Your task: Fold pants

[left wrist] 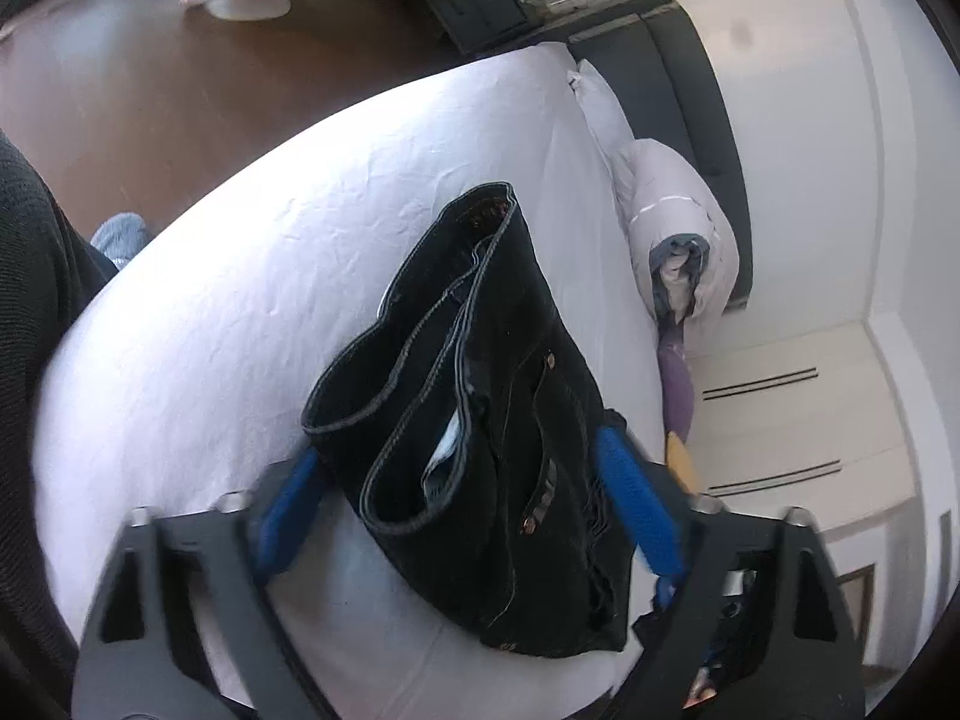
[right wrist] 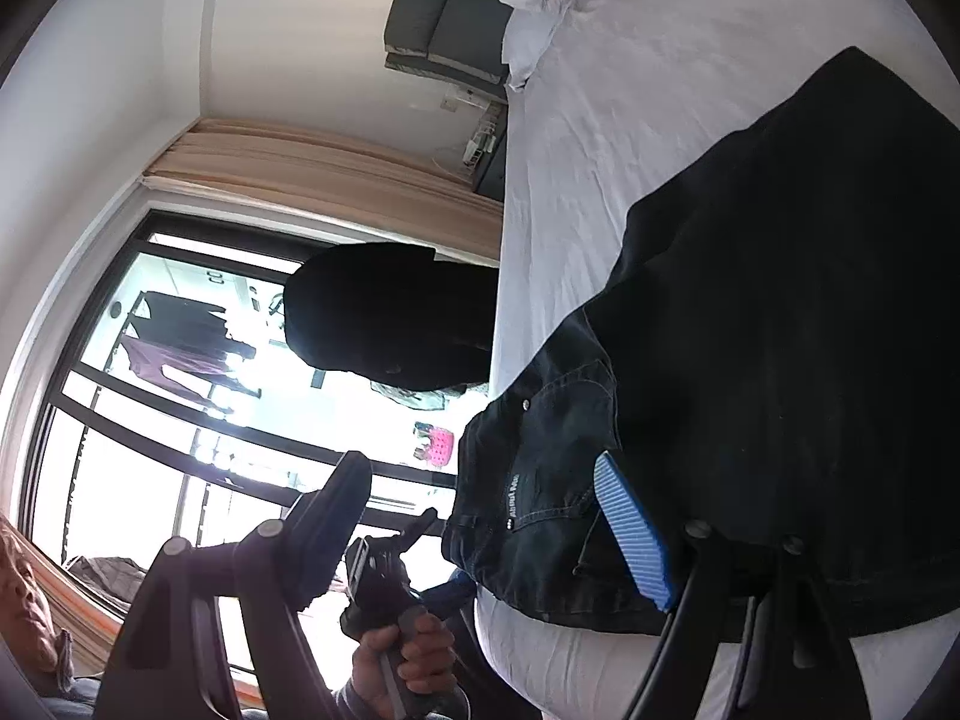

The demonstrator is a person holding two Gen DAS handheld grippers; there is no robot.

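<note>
I see the black pants (left wrist: 480,396) lying folded on the white bed (left wrist: 210,300), my left gripper (left wrist: 462,516) with its jaws spread wide on either side of them, not pressing, and my right gripper (right wrist: 480,516) with its jaws wide apart at the waistband, gripping nothing.

the pants (right wrist: 780,330) run past the right wrist view's edge.

One pair of black jeans (left wrist: 480,414) lies on one bed (left wrist: 240,300). Two grippers show: the left gripper (left wrist: 462,516) and the right gripper (right wrist: 480,516). One hand (right wrist: 402,660) is visible, one rolled duvet (left wrist: 678,228), and one dark headboard (left wrist: 696,120).
</note>
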